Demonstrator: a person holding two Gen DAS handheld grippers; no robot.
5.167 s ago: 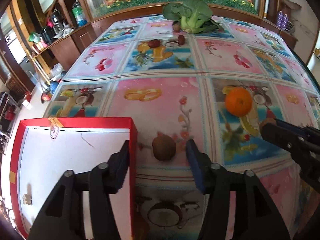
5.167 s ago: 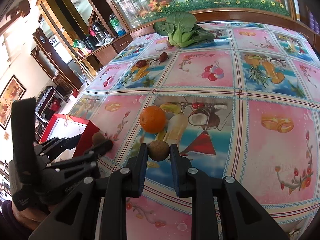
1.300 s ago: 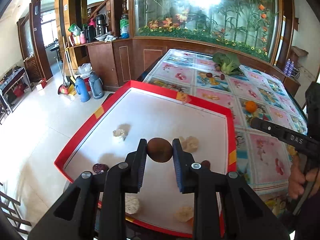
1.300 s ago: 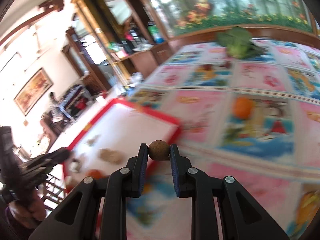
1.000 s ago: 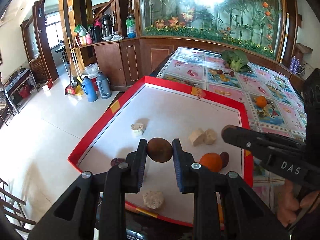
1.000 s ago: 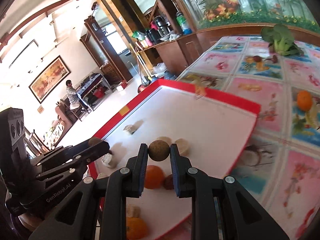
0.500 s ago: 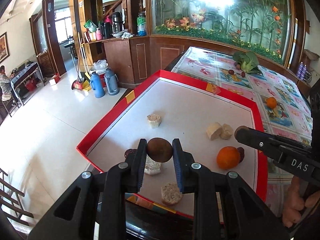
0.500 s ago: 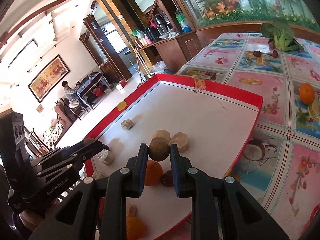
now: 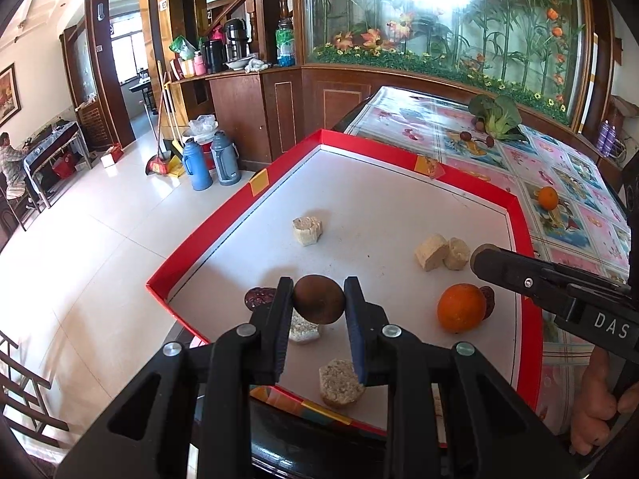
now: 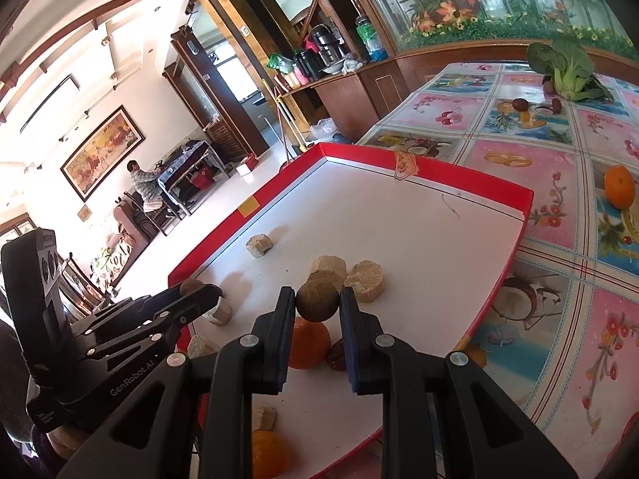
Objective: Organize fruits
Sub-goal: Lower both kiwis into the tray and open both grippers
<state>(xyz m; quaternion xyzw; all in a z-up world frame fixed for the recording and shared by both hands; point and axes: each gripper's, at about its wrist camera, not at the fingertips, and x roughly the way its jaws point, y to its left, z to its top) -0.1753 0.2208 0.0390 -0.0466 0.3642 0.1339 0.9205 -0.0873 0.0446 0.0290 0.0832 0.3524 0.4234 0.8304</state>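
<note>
My left gripper is shut on a brown kiwi and holds it above the near left corner of the red-rimmed white tray. My right gripper is shut on a second brown kiwi above the tray's near part. In the tray lie an orange, dark red dates and several pale beige chunks. A second orange lies at the tray's near edge in the right wrist view. The right gripper also shows in the left wrist view, the left gripper in the right wrist view.
On the patterned tablecloth beyond the tray lie a loose orange, dark red dates and a green leafy vegetable. The tray's left rim overhangs the table edge above a tiled floor. A wooden cabinet stands behind.
Both grippers, each holding its kiwi, have come from the tablecloth to over the tray. In the last second the left gripper has pulled back toward the tray's near left corner.
</note>
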